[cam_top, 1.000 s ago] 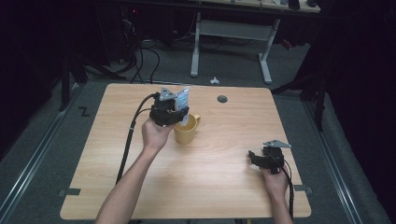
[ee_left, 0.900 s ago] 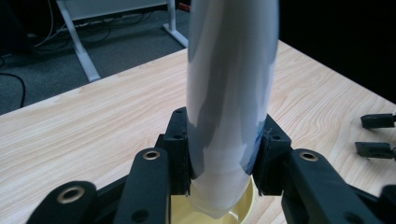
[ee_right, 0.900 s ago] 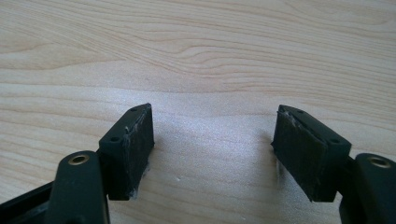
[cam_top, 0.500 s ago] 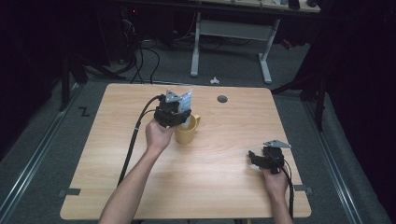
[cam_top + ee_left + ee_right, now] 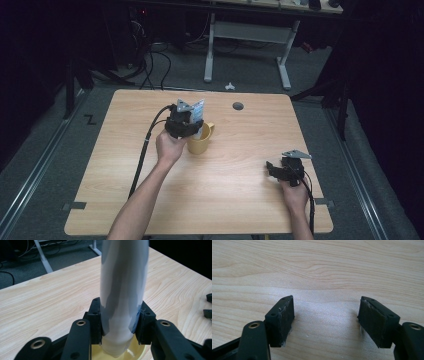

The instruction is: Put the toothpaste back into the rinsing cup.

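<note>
The left gripper [image 5: 192, 127] clamps a tube [image 5: 122, 290] upright over the mug [image 5: 201, 144] near the table's [image 5: 250, 200] middle, apparently to drop it in, while the right gripper [image 5: 325, 320] idles, jaws apart, near the right edge.

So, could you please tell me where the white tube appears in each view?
High view: the white tube is left of centre, over the yellow mug.
Left gripper view: the tube stands centre, clamped between the black jaws.
Right gripper view: not in it.
Shared landmark: the wooden table.
</note>
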A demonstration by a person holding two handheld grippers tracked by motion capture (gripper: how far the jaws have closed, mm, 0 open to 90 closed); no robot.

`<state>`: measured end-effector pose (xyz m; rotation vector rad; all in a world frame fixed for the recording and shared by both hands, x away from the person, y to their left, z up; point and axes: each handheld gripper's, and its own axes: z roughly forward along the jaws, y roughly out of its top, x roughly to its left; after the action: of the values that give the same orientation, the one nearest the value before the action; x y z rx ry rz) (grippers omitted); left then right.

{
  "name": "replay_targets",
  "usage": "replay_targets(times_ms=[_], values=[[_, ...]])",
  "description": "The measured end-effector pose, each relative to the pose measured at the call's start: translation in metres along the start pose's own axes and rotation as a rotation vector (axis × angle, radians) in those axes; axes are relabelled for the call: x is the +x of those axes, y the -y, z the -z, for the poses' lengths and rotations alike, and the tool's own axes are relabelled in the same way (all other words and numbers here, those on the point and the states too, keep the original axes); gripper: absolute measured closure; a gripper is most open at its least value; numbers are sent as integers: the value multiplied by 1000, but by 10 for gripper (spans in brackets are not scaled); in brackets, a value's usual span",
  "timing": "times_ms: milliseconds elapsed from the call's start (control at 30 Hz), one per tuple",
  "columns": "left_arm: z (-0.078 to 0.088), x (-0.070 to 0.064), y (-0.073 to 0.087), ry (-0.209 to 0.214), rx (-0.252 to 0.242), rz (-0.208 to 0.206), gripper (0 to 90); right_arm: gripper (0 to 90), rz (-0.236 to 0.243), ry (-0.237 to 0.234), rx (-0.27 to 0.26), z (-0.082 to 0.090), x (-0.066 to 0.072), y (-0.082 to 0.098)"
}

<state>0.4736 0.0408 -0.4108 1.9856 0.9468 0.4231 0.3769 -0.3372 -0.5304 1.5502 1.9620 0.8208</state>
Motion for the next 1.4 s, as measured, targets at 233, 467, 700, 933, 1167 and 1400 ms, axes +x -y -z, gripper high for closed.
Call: replay_targets(times_ms=[233, 467, 700, 933, 1167, 1400], values=[[-3, -1, 3, -1, -3, 4, 639, 292, 0, 0, 0, 0, 0, 0], [-9, -1, 5, -2, 6, 10, 639, 292, 0, 0, 0, 0, 0, 0], [-14, -2, 10, -6, 15, 12, 638, 292, 0, 1, 1, 0, 0, 0], [-18, -1, 14, -12, 11, 26, 638, 292, 0, 1, 1, 0, 0, 0], [-22, -2, 15, -19, 15, 23, 638, 292, 0, 1, 1, 0, 0, 0], [-27, -2, 19, -26, 25, 23, 636, 292, 0, 1, 1, 0, 0, 0]])
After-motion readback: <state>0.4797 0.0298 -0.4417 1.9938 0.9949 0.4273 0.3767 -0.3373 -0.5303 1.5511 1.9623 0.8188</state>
